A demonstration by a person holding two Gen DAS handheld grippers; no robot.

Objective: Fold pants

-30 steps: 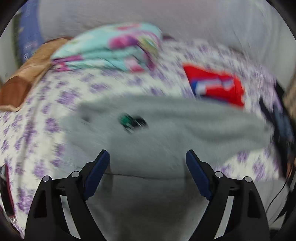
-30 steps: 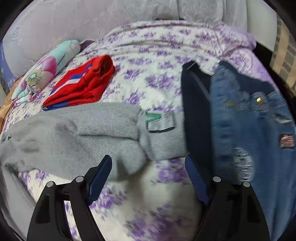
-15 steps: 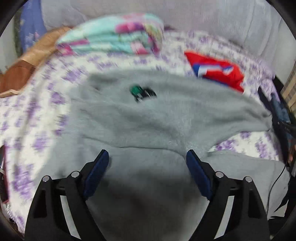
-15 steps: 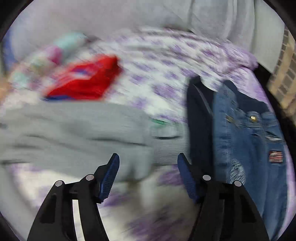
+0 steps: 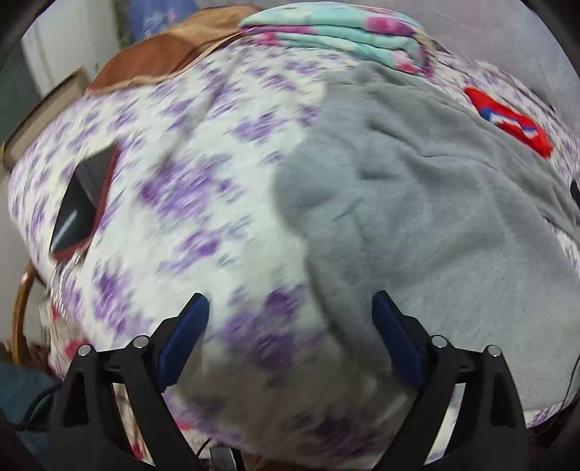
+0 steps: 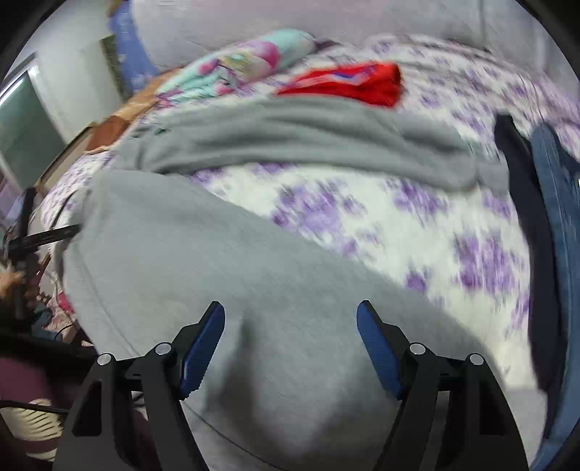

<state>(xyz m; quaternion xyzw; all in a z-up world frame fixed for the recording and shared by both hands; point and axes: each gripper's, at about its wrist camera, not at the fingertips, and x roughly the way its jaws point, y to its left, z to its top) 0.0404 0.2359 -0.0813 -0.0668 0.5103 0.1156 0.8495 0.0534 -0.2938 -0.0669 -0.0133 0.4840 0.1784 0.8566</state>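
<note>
Grey sweatpants [image 5: 435, 217] lie spread on a bed sheet with purple flowers [image 5: 174, 217]. In the left wrist view my left gripper [image 5: 290, 306] hangs over the pants' left edge. Its jaws are opening, with sheet and the grey hem below the gap and nothing pinched. In the right wrist view my right gripper [image 6: 290, 313] hovers above the near grey leg [image 6: 217, 271]. Its jaws are opening too and the pads do not press on the cloth. The other leg [image 6: 308, 141] runs across farther back.
A red garment [image 6: 348, 85] and a folded floral blanket [image 5: 344, 32] lie at the back of the bed. Blue jeans [image 6: 558, 217] and a dark garment [image 6: 522, 203] lie to the right. A black flat object [image 5: 79, 206] sits near the bed's left edge, a brown cushion [image 5: 163, 58] behind it.
Both grippers have swept to the left over the bed. The left one went from mid-pants to their left edge. The right one left the cuff and jeans for the near grey leg.
</note>
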